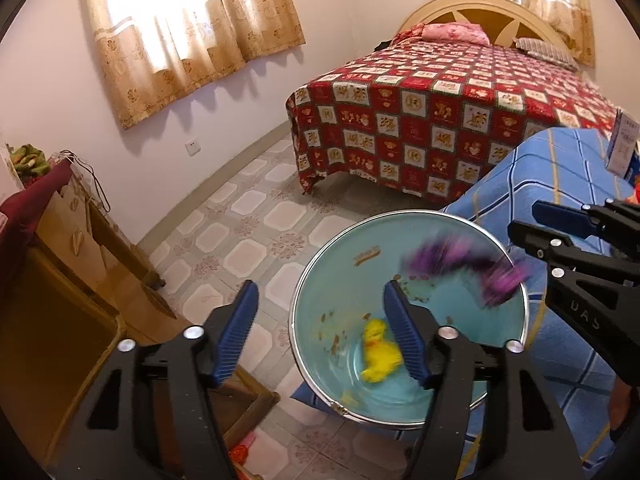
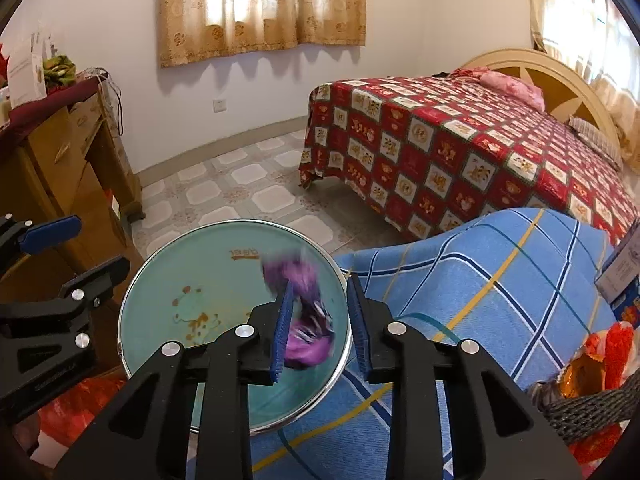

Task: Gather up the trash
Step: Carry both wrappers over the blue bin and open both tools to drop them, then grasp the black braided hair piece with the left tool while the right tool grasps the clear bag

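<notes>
Purple crinkly wrapper (image 2: 308,316), motion-blurred, sits loose inside the round teal bucket with a metal rim (image 1: 400,422), clear of your right gripper (image 2: 320,332), whose blue pads stand apart. A yellow crumpled scrap (image 1: 378,350) lies at the bucket's bottom. Your left gripper (image 1: 320,332) is spread wide over the rim, holding nothing.

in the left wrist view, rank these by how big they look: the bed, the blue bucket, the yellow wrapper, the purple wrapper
1. bed
2. blue bucket, though it sits nearer the camera
3. purple wrapper, motion-blurred, so its extent is unsure
4. yellow wrapper, at the bucket's bottom
</notes>
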